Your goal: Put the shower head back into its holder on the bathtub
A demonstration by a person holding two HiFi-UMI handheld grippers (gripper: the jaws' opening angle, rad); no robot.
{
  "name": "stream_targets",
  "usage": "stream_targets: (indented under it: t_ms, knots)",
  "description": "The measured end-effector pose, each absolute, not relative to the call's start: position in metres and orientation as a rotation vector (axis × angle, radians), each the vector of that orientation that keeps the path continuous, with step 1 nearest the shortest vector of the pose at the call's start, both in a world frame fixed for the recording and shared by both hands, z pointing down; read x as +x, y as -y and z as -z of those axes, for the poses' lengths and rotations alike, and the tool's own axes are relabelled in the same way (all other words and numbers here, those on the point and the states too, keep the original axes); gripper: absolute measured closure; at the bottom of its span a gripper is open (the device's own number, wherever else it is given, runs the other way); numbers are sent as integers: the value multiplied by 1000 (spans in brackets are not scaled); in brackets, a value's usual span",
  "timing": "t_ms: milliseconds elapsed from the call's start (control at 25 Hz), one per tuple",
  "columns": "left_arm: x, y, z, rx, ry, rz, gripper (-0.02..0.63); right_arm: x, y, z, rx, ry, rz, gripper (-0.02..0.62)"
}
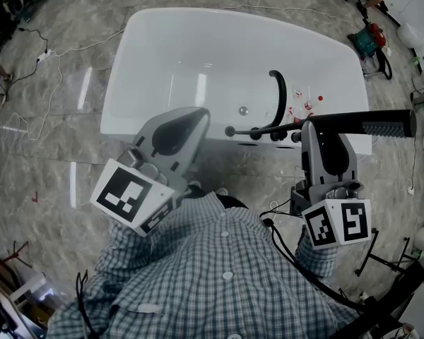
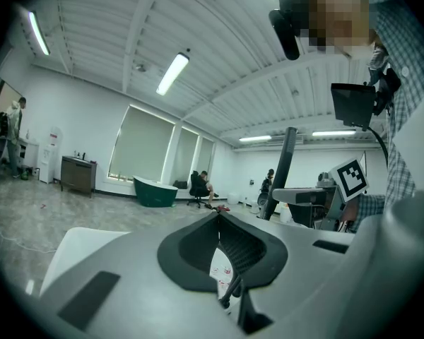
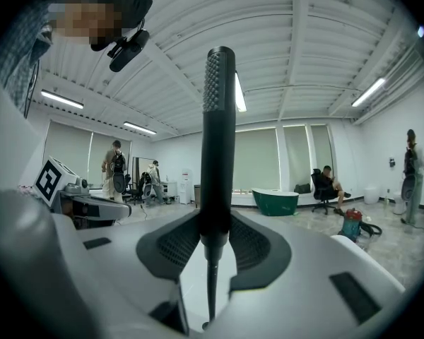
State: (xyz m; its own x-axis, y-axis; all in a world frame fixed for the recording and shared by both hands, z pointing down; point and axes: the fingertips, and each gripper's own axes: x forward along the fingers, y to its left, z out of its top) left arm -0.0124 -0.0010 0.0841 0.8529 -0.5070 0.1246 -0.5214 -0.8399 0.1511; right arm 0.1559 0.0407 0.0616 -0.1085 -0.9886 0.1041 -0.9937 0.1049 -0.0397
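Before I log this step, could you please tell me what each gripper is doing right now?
Left gripper: closed, holding nothing.
Right gripper: closed on the shower head.

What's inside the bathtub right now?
Visible: a drain and small red-marked items by the black faucet. The left gripper, right gripper and shower head cover part of the near wall.

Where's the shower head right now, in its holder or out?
Out: the right tongs clamp the shower head crosswise above the bathtub rim.
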Motion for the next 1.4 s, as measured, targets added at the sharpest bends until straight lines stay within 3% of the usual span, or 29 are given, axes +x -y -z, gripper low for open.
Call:
stream_targets:
  t_ms: [1400]
  knots:
    - [-16, -6, -87, 2810, 811, -161, 597, 150, -40, -75, 2006, 2297, -249, 468]
